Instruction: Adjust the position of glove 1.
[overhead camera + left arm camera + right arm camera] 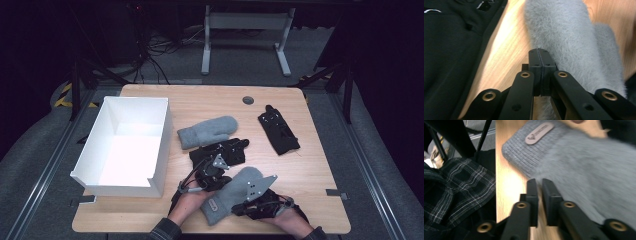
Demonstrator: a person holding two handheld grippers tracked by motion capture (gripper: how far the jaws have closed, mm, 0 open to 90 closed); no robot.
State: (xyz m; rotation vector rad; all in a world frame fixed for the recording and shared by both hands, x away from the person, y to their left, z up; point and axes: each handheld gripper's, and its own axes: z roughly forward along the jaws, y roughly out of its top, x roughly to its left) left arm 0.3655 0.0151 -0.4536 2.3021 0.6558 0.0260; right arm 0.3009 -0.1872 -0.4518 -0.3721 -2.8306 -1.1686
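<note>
two hand-held grippers flank the near grey mitten [231, 195] at the desk's [310, 170] front edge, left [539, 55] closed empty, right [539, 183] slightly parted; soft, light, floppy fleece, best pinched at its ribbed cuff [524, 155].

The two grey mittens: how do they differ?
The near mitten lies at the front table edge between both tools, its cuff toward the person and showing a small label; the far mitten lies mid-table beside the white box, untouched, no label visible. Both are fuzzy grey with ribbed cuffs.
</note>
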